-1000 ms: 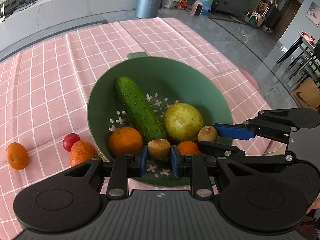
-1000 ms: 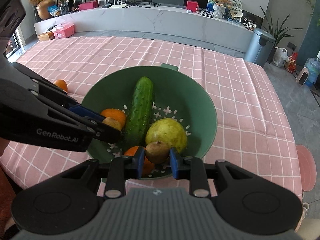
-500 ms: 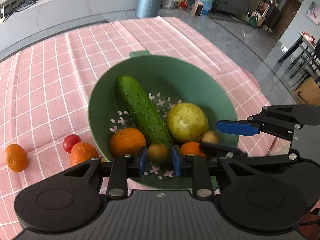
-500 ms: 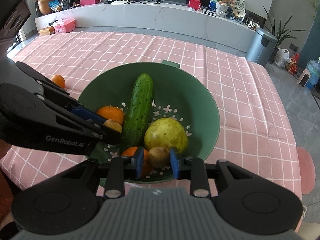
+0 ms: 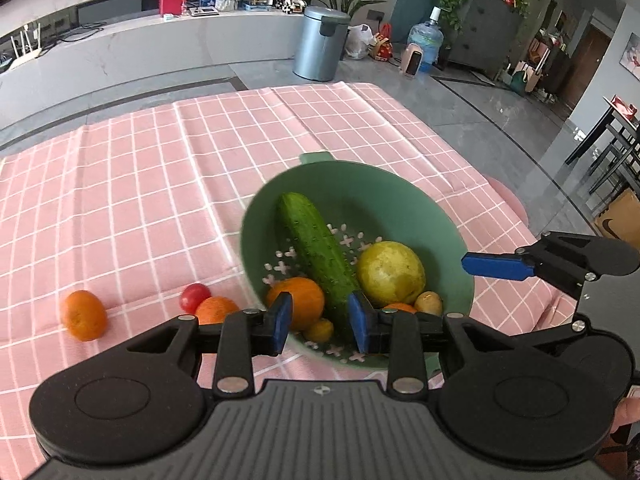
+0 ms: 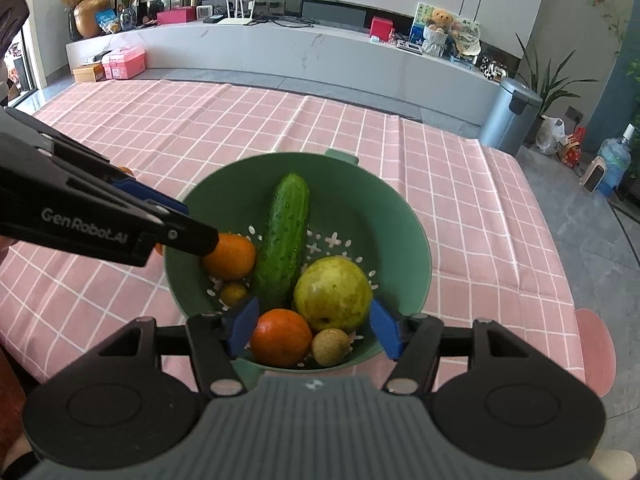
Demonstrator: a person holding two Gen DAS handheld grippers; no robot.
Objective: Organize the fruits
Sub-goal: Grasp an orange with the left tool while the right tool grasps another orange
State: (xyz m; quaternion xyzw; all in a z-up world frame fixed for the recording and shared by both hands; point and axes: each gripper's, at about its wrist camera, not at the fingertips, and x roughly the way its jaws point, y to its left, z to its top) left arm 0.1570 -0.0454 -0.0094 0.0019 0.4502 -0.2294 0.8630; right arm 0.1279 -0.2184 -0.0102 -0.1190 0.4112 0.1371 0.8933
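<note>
Both grippers, left gripper (image 5: 320, 323) and right gripper (image 6: 314, 323), open and empty over the green colander (image 6: 412, 224); tangerines (image 5: 84, 315) wait near tablecloth's left edge.

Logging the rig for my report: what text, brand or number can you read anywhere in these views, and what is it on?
"GenRobot.AI": white lettering on the black arm of the left gripper, seen in the right wrist view.
Round logo mark, no letters: on the grey body of each gripper, near its front edge.
Boxes and picture cards on the far counter: any print is too small to read.
No labels on the green colander or the fruit.
</note>
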